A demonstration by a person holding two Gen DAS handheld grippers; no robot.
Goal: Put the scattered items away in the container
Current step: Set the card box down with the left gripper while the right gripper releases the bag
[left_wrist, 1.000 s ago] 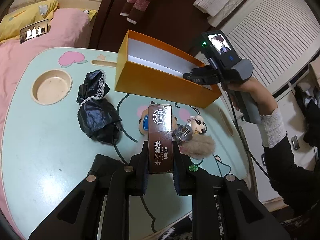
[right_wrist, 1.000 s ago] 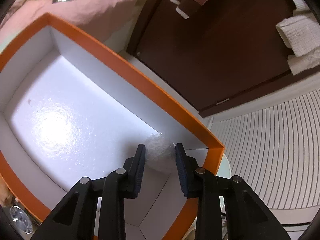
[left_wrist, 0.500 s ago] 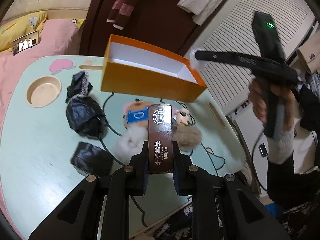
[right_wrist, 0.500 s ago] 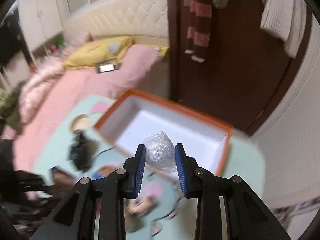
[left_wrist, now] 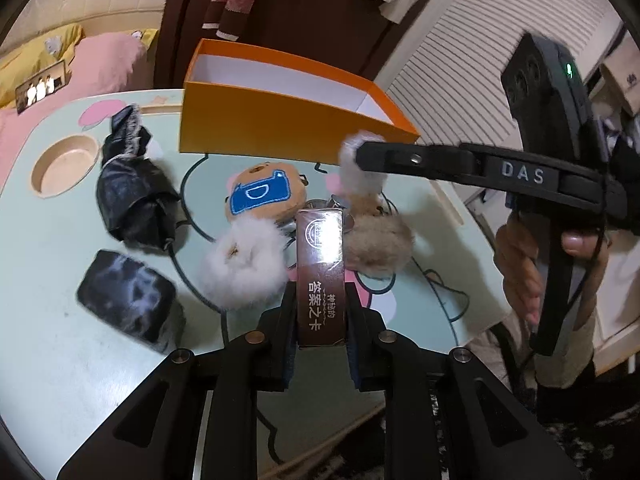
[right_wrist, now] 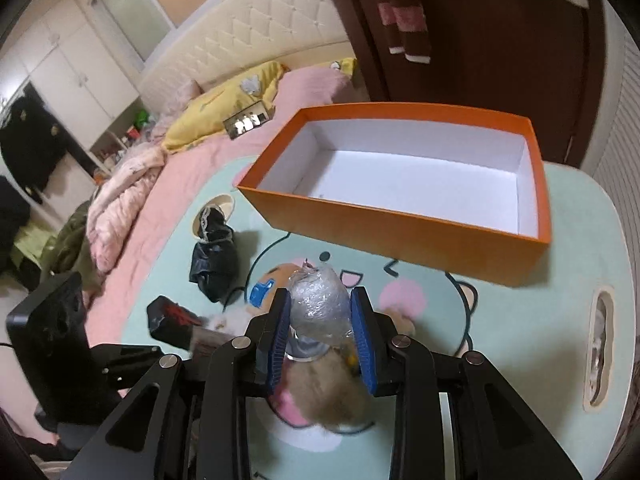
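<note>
My left gripper (left_wrist: 320, 276) is shut on a brown card box (left_wrist: 321, 268) and holds it above the plush toys. My right gripper (right_wrist: 320, 300) is shut on a crumpled clear plastic ball (right_wrist: 318, 304); in the left wrist view it (left_wrist: 352, 160) hangs above the table, in front of the box's near right corner. The orange box (right_wrist: 400, 216), white and empty inside, stands at the table's far side (left_wrist: 280, 128). On the table lie an orange plush (left_wrist: 262, 196), a white fluffy toy (left_wrist: 244, 268), a brown fluffy toy (left_wrist: 380, 244), a black bundle (left_wrist: 136, 196) and a black pouch (left_wrist: 128, 300).
The low mint-green table (left_wrist: 60, 360) has a round cup recess (left_wrist: 64, 164) at its left. A pink bed (right_wrist: 168, 168) lies beyond the table's left side. A dark door (right_wrist: 480, 40) and a white slatted panel (left_wrist: 480, 60) stand behind the box.
My right gripper has pulled out of the orange box, still holding the plastic ball, and now hangs over the plush toys. The left gripper has shifted nearer the toys.
</note>
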